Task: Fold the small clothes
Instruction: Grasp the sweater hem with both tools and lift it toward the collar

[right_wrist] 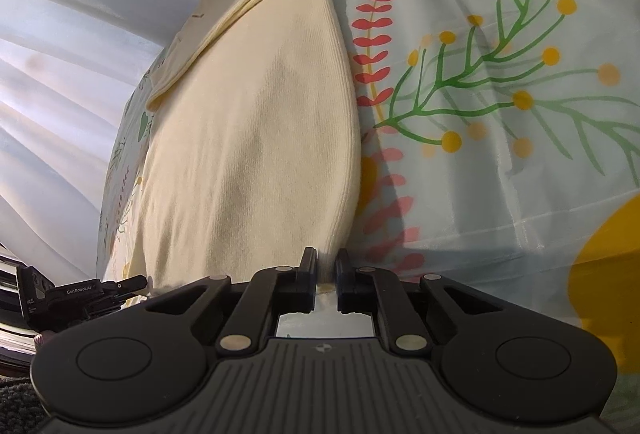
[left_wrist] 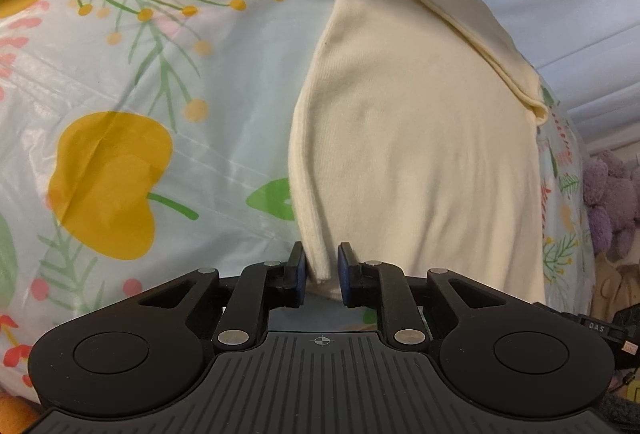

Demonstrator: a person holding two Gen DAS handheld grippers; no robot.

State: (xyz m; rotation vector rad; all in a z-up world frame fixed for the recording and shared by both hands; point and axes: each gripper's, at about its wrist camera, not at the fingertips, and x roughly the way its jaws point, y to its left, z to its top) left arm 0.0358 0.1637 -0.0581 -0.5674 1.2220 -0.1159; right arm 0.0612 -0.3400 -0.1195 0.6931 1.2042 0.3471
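A cream ribbed garment [left_wrist: 416,138] lies spread on a flower-printed cover [left_wrist: 120,82], with a folded-over part along its far edge. My left gripper [left_wrist: 322,268] is shut on the garment's near left corner, the cloth pinched between the blue pads. In the right wrist view the same cream garment [right_wrist: 256,138] stretches away from me, and my right gripper [right_wrist: 327,270] is shut on its near right corner at the hem. The other gripper's body [right_wrist: 80,294] shows at the lower left of that view.
The flower-printed cover [right_wrist: 500,114] spreads wide beside the garment. Pale curtains [right_wrist: 60,74] hang behind the surface's far edge. A purple plush toy [left_wrist: 612,202] sits off the right edge in the left wrist view.
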